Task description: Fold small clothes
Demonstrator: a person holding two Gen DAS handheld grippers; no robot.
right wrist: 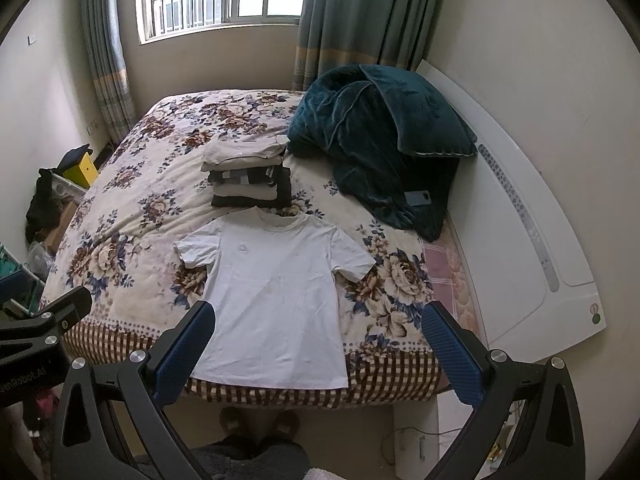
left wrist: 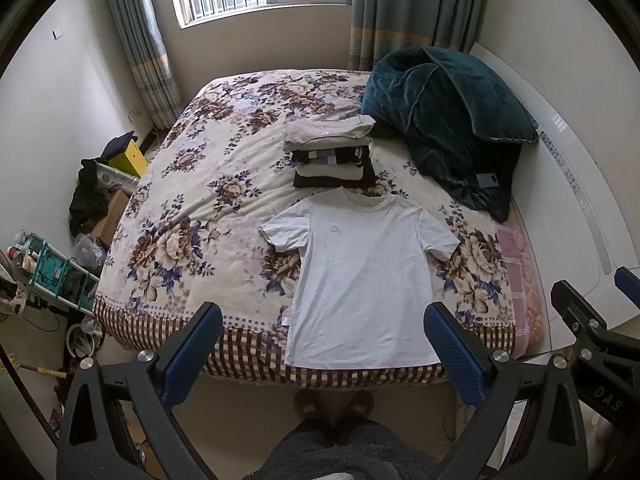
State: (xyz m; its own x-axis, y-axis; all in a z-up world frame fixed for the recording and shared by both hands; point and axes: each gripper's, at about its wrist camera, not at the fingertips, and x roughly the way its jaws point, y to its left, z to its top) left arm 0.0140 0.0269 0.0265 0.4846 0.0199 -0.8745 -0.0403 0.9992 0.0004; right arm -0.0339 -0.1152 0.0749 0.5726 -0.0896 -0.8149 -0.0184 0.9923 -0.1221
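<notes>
White cotton t-shirt [left wrist: 364, 276] flat at bed [left wrist: 192, 208] near edge, folded stack [left wrist: 332, 152] behind collar. Left gripper [left wrist: 324, 344] and right gripper [right wrist: 320, 340] hover, jaws apart, empty.

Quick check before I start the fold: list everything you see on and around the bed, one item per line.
T-shirt: one, white, spread flat face up at the near edge of the bed, collar toward the window.
Folded clothes stack: one pile, beige, black and grey layers, just beyond the T-shirt's collar.
Blanket: one, dark teal, heaped at the far right of the bed.
Bedspread: one, cream with brown and blue flowers, checked border at the near edge.
Headboard: one, white, along the bed's right side.
Curtains: two, grey-blue, either side of the window.
Yellow box: one, on the floor clutter left of the bed.
Left gripper: open, above the T-shirt's hem.
Right gripper: open, above the hem.
</notes>
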